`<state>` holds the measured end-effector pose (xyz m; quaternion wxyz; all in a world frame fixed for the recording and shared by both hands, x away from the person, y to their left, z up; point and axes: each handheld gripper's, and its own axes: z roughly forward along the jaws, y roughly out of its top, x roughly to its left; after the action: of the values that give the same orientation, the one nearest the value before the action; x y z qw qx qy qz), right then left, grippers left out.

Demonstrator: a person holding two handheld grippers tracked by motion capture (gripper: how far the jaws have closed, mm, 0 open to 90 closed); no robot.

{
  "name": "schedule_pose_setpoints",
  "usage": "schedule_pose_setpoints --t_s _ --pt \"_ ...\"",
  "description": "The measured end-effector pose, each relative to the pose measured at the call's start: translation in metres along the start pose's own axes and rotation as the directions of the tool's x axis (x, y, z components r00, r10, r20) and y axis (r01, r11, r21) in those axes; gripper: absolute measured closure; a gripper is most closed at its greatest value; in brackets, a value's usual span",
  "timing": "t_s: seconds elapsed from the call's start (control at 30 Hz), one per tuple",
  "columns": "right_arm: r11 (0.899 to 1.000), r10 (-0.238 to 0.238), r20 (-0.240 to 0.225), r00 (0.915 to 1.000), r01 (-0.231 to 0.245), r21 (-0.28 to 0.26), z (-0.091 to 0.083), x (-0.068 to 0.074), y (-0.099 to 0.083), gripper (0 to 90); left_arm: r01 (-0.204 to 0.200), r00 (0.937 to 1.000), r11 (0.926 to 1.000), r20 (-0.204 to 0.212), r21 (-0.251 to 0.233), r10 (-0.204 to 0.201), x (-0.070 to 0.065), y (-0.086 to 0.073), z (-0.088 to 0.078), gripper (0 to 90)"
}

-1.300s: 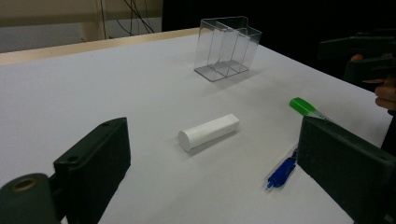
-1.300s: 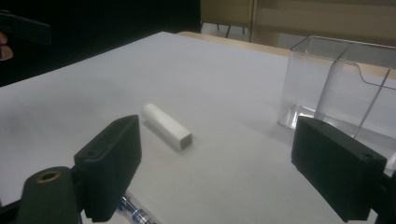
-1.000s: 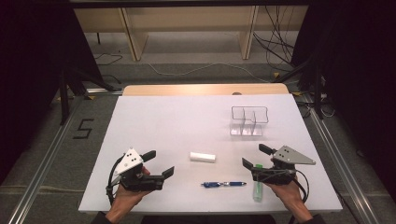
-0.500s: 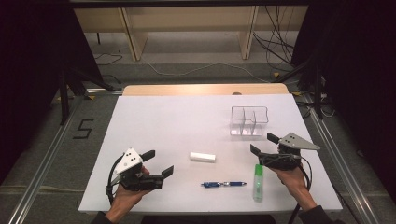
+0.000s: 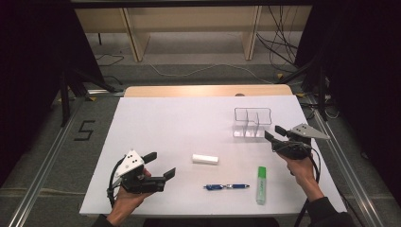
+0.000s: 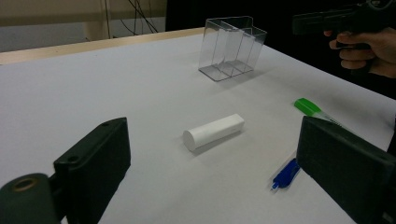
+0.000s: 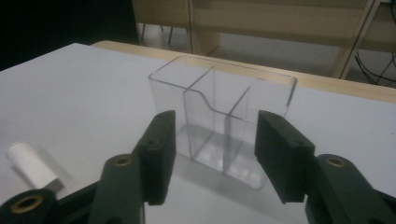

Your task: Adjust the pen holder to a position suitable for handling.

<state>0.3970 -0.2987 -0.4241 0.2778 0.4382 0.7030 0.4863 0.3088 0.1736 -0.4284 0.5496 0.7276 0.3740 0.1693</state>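
Note:
In the high view my right gripper (image 5: 273,133) hovers just right of the clear divided organizer (image 5: 252,123). Its jaws have just been closing and now stand half apart with nothing between them. The right gripper view looks past my right gripper (image 7: 215,140) at the organizer (image 7: 224,102), which stands a little beyond the pads. My left gripper (image 5: 161,164) rests open and empty at the front left. It points at a white cylinder (image 5: 205,159) lying on the table. A blue pen (image 5: 227,187) and a green marker (image 5: 261,184) lie near the front edge.
The white table top (image 5: 189,123) ends in a wooden strip at the back, with shelving and cables beyond. In the left gripper view, the white cylinder (image 6: 215,132) lies ahead, the blue pen (image 6: 286,173) and green marker (image 6: 308,106) to its right, the organizer (image 6: 231,46) farther back.
My right gripper has moved away from the green marker toward the organizer, and its jaws have narrowed. The left gripper has stayed put.

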Motion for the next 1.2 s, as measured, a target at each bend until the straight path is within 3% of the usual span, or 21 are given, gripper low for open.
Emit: schedule_pose_setpoints --t_s 0.33,0.63,1.2 --pt "0.997 0.070 0.092 0.9933 -0.074 0.038 0.013 -0.029 0.003 74.1 0.005 1.0000 1.0000 -0.007 -0.003 -0.005 0.001 0.000 0.000 9.5" --pt "0.993 0.095 0.126 0.9874 -0.104 0.064 0.035 -0.051 -0.001 90.0 0.006 0.9999 1.0000 -0.012 -0.003 -0.006 0.001 -0.001 0.000 9.6" --pt "0.984 0.099 0.114 0.9885 -0.114 0.136 0.071 -0.061 -0.009 90.0 0.004 1.0000 1.0000 -0.007 -0.004 -0.004 0.001 -0.001 0.001 9.7"
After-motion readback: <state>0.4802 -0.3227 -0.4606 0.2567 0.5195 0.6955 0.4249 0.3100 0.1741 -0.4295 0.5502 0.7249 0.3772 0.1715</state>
